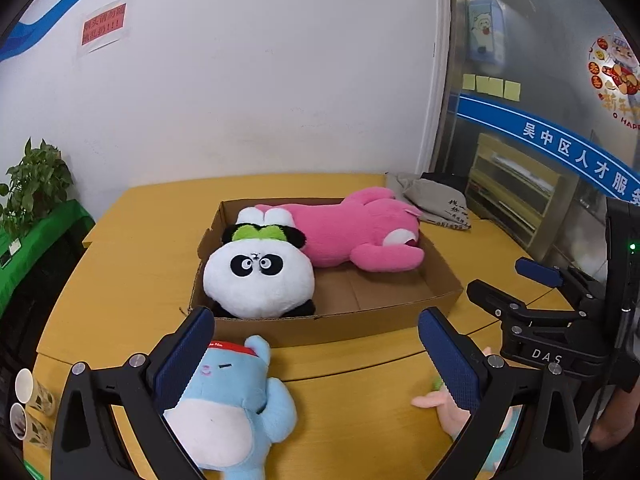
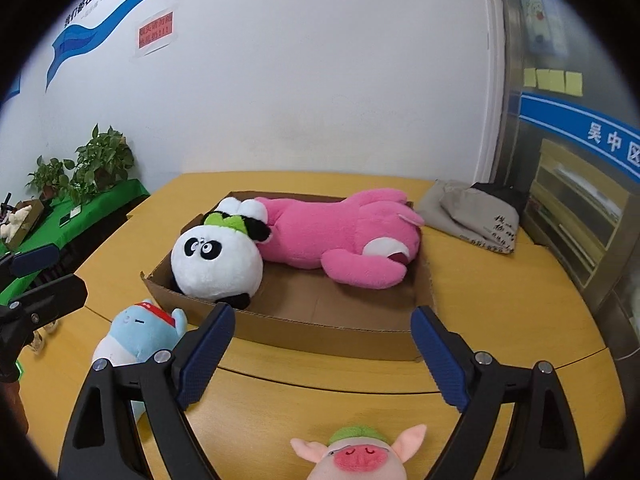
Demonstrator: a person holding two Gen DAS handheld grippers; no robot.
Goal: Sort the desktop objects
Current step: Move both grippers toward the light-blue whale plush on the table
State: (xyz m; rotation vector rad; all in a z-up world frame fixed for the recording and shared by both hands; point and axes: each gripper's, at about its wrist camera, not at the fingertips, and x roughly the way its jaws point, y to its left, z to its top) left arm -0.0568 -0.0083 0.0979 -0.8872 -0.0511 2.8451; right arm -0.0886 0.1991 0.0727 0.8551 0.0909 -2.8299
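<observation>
Gaping wide, the left gripper (image 1: 316, 356) holds nothing; its blue ribbed pads (image 1: 185, 356) stand on either side of bare tabletop, with the blue plush toy (image 1: 228, 408) lying on its back just under the left-hand finger. That toy has a white belly, a closed-eye face and a red headband with small white lettering too blurred to read. The right gripper (image 2: 322, 354) is likewise spread fully and grips nothing. Below its fingers, at the bottom edge of the right wrist view, sits a pink pig toy (image 2: 354, 458) with a green cap, its face toward the camera. In the left wrist view the right gripper's black frame shows at the side, marked "DAS" in pale letters.

Beyond both grippers, on the yellow table (image 2: 500, 304), rests a shallow cardboard box (image 2: 320, 334). Inside it, at the left end, lies a panda toy (image 2: 216, 264) with a green bow on its head, and behind it, touching the panda's head, a long pink plush toy (image 2: 340, 236) stretches across the back of the box to the right wall. Behind the box on the right lies a folded grey cloth bag (image 2: 468, 212) printed with dark characters too small to make out.

On the white wall a red notice (image 2: 155, 31) carries Chinese writing that is not legible. A blue band (image 1: 560, 148) on the glass door reads "吴中区人才服". Potted plants (image 2: 96, 164) stand on a green-covered side table, and two paper cups (image 1: 28, 404) sit at the table's left edge.
</observation>
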